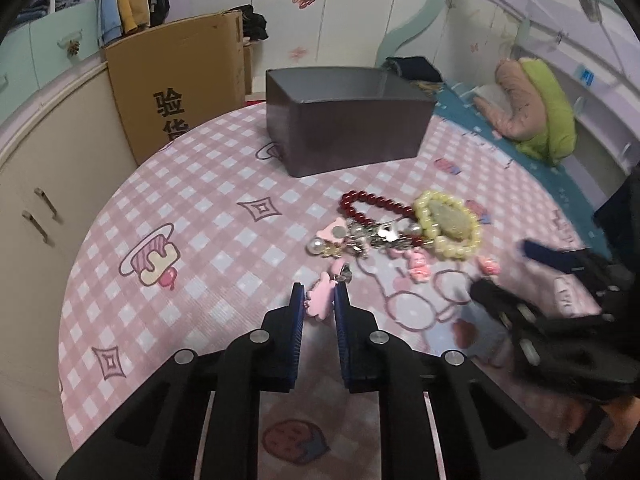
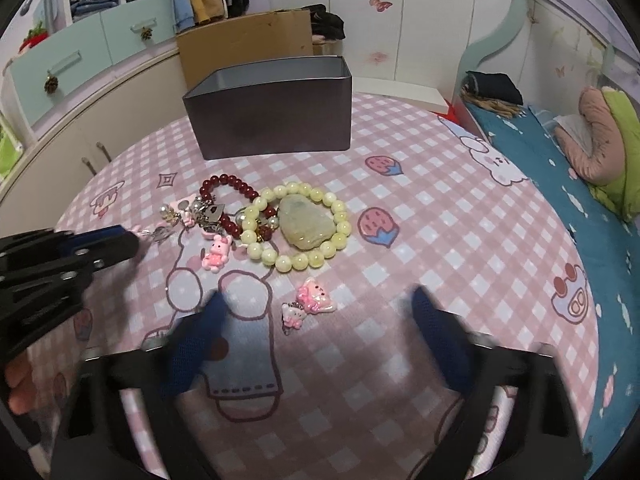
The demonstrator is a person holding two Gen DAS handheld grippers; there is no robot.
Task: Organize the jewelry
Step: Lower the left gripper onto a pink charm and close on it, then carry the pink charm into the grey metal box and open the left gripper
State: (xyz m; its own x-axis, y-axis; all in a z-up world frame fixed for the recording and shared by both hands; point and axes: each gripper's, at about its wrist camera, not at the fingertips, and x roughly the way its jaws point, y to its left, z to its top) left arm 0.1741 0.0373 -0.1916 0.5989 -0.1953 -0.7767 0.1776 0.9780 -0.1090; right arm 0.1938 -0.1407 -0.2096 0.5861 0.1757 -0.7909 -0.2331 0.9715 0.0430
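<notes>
A dark open box [image 1: 344, 128] [image 2: 272, 112] stands at the far side of the table. In front of it lie a red bead bracelet [image 1: 368, 204] [image 2: 224, 188], a yellow bead bracelet [image 1: 448, 240] [image 2: 296, 258] around a pale jade pendant [image 1: 450, 220] [image 2: 306, 222], and several pink and metal charms [image 1: 352, 236] [image 2: 200, 212]. My left gripper [image 1: 320, 300] [image 2: 120, 240] is shut on a pink charm [image 1: 320, 300]. My right gripper [image 2: 316, 312] [image 1: 512, 268] is open above a pink kitty charm [image 2: 314, 300].
The round table has a pink checked cloth [image 1: 200, 200] [image 2: 440, 220]. A cardboard box [image 1: 176, 80] [image 2: 244, 40] leans behind it. Cabinets [image 1: 40, 200] stand at left, and a bed [image 2: 560, 168] with blue sheet at right.
</notes>
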